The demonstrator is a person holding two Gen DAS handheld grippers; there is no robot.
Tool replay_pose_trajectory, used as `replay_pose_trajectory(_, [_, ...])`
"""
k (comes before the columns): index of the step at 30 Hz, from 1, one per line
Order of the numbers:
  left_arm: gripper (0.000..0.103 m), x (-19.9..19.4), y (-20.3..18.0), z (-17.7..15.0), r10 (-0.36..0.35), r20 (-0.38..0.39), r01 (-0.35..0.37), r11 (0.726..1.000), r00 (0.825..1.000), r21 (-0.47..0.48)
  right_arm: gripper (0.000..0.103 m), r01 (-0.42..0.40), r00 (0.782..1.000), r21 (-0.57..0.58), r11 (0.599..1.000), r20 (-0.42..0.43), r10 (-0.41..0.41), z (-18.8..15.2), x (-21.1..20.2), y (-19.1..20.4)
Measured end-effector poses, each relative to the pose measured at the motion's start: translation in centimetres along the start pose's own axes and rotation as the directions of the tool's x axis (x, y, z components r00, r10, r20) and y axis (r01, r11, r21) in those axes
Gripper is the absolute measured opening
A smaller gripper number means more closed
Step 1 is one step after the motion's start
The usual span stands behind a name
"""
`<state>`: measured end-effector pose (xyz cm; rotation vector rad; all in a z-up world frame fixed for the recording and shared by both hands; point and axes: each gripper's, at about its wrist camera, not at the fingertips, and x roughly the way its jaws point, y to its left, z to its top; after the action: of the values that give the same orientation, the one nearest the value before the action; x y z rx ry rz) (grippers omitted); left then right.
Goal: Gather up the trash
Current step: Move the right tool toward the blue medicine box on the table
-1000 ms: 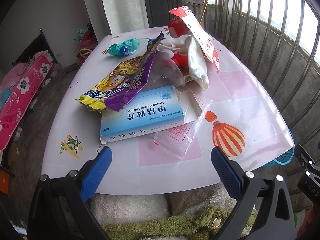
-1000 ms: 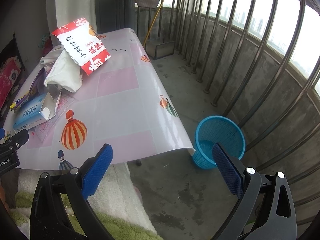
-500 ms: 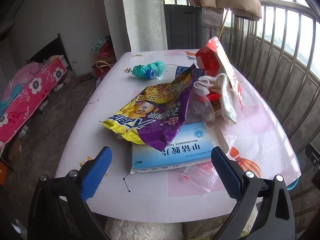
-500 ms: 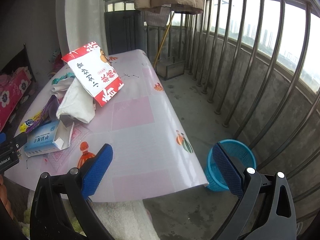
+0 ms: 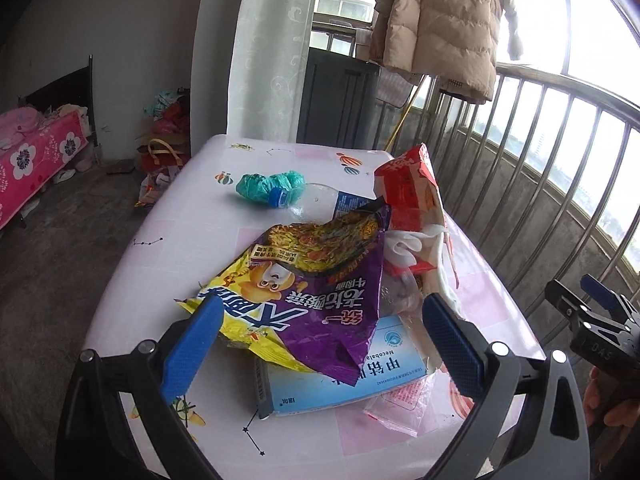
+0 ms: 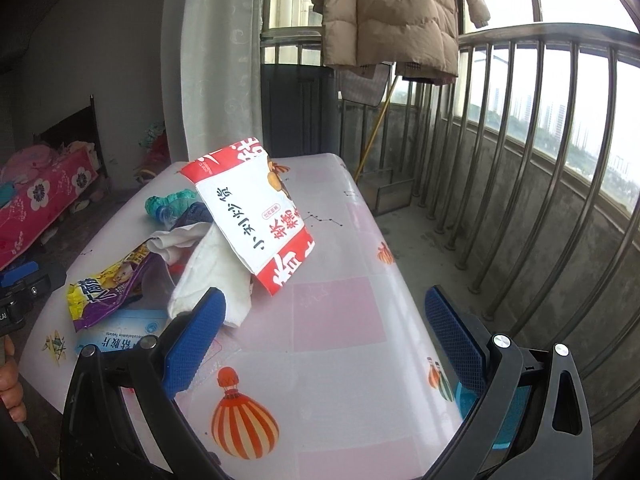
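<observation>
— When you compare with one second ago, what is different on the left side?

— The left gripper [image 5: 320, 344] has been raised and tilted up. Before, it looked down on the table [image 5: 192, 216]; now the curtain [image 5: 276, 48] and the hanging beige coat [image 5: 440, 24] are also in its view. Its jaws stay wide apart and hold nothing. The purple and yellow snack bag [image 5: 316, 284] now lies between the blue pads, on top of the blue medicine box [image 5: 352, 380]. Behind them are the green crumpled bag [image 5: 268, 186] and the plastic bottle [image 5: 316, 200], and to the right the white cloth [image 5: 404, 248] and the red and white packet [image 5: 412, 192].

— And the right side?

— The right gripper [image 6: 324, 340] also came up and turned toward the table. Its jaws are wide open and empty too. The red and white packet [image 6: 256, 216] leans over the white cloth [image 6: 216, 276]. The blue basket [image 6: 516, 400], before clearly seen on the floor, is now mostly hidden behind the right finger, just beside the table corner.
</observation>
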<state>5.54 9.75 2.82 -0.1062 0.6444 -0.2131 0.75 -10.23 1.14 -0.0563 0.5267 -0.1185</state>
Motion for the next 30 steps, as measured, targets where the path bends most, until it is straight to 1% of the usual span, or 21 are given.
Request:
replay_pose_trajectory(3, [0.097,0.1,0.0,-0.7,-0.027,0.002,0.027,1.0,1.0,-0.007,0.095,-0.035,0.999,-0.003,0.999,-0.012,0.035,-0.2,0.6,0.6])
replay_pose_trajectory(6, [0.097,-0.3,-0.1,-1.2,-0.07,0.032,0.07,0.997,0.997,0.016,0.095,-0.069,0.997,0.0,0.998,-0.024,0.069,-0.4,0.8,1.1])
replay_pose_trajectory(9, [0.097,-0.5,-0.3,-1.4,-0.109,0.047,0.106,0.993,0.993,0.047,0.091,-0.098,0.994,0.006,0.995,-0.041,0.098,-0.6,1.0,1.4])
replay_pose_trajectory(11, [0.097,-0.3,-0.8,-1.4,-0.109,0.045,0.105,0.991,0.993,0.079,0.085,-0.106,0.993,0.008,0.994,-0.052,0.106,-0.8,1.2,1.7])
replay_pose_trajectory(14, [0.097,0.5,-1.7,-1.3,-0.098,0.033,0.092,0.986,0.995,0.139,0.08,-0.116,0.991,0.015,0.993,-0.07,0.117,-0.9,1.4,1.8])
replay_pose_trajectory(16, [0.093,1.3,-2.3,-1.3,-0.091,0.02,0.086,0.98,0.996,0.179,0.078,-0.119,0.99,0.02,0.993,-0.079,0.12,-0.9,1.5,1.8])
replay_pose_trajectory(18, [0.087,2.4,-2.9,-1.3,-0.071,-0.009,0.071,0.974,0.997,0.216,0.078,-0.118,0.989,0.027,0.993,-0.085,0.119,-1.0,1.6,1.7])
replay_pose_trajectory(20, [0.084,3.7,-3.4,-1.3,-0.052,-0.043,0.061,0.967,0.998,0.247,0.075,-0.118,0.989,0.033,0.992,-0.088,0.12,-0.9,1.6,1.5])
replay_pose_trajectory(21, [0.081,4.3,-3.6,-1.3,-0.041,-0.052,0.053,0.965,0.998,0.258,0.075,-0.117,0.989,0.035,0.992,-0.09,0.12,-1.0,1.6,1.5])
replay_pose_trajectory(25, [0.072,5.8,-4.0,-1.0,-0.013,-0.072,0.033,0.958,0.997,0.284,0.069,-0.125,0.988,0.041,0.991,-0.089,0.128,-0.8,1.5,1.3])
replay_pose_trajectory(28, [0.066,6.5,-4.2,-0.7,0.001,-0.077,0.022,0.954,0.997,0.3,0.063,-0.148,0.985,0.048,0.988,-0.081,0.152,-0.3,1.7,1.4])
replay_pose_trajectory(30, [0.06,6.9,-4.3,-0.4,0.002,-0.081,0.023,0.954,0.997,0.3,0.059,-0.18,0.98,0.058,0.982,-0.073,0.184,0.3,2.0,1.5])
